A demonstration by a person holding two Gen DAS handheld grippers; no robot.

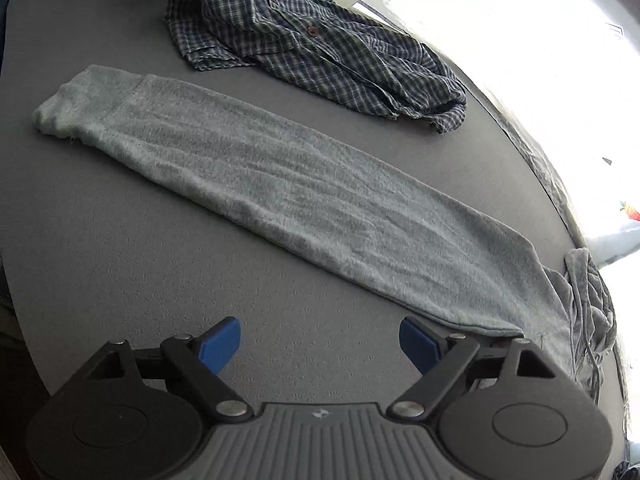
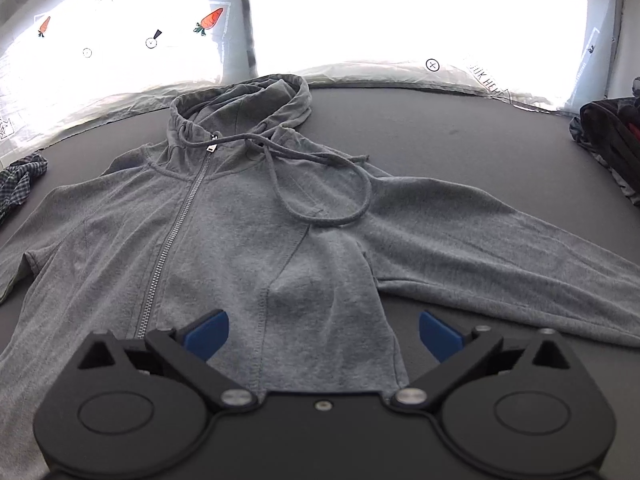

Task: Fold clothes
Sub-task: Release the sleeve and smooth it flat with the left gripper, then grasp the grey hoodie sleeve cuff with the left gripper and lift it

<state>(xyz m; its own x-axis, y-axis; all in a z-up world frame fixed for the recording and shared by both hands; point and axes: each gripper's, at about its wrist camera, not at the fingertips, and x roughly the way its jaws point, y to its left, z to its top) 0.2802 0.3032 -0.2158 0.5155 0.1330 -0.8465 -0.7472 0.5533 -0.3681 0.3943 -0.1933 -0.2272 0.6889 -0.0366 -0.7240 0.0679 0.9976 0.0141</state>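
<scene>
- Grey hoodie (image 2: 224,240) spread flat on dark table (image 1: 120,240), zip up, hood toward bright far edge, both sleeves stretched outward
- Left sleeve (image 1: 280,192) lying straight, bare table on both sides; plaid shirt (image 1: 320,48) bunched beyond it
- Dark bundle (image 2: 612,140) at right edge
- Left gripper (image 1: 320,344) spread wide over bare table, empty
- Right gripper (image 2: 324,336) spread wide above hoodie hem, gripping nothing
</scene>
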